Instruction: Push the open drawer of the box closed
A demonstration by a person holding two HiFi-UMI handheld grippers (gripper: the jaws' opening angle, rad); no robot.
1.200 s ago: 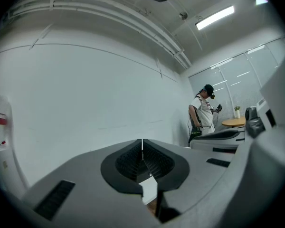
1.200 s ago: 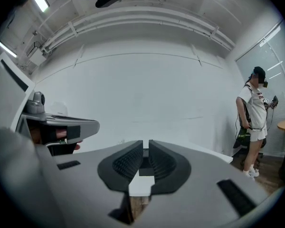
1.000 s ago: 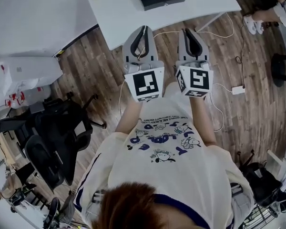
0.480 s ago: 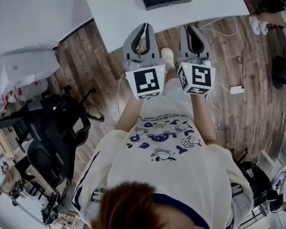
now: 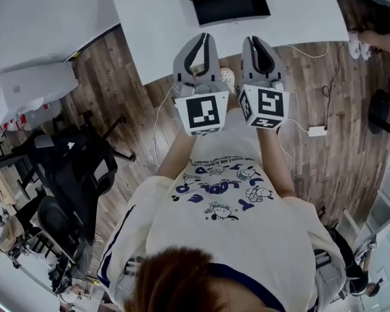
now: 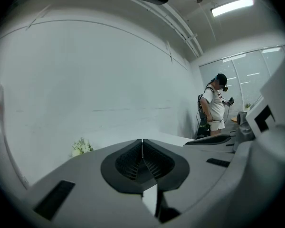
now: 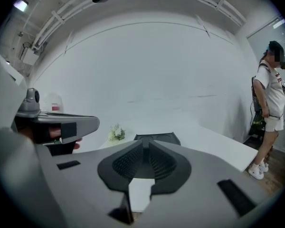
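A black box with its drawer pulled open lies on the white table at the top of the head view. My left gripper and right gripper are held side by side over the table's near edge, just short of the drawer. Both are shut with nothing in them. In the right gripper view the drawer shows straight beyond my right gripper. In the left gripper view my left gripper points past the drawer at the white wall.
A small bunch of white flowers stands on the table left of the box. Black office chairs crowd the floor at the left. A cable and adapter lie on the wood floor at the right. A person stands beyond the table's right end.
The table and the open drawer have come lower and nearer in the head view. Both grippers now reach over the table's near edge, still shut and side by side.
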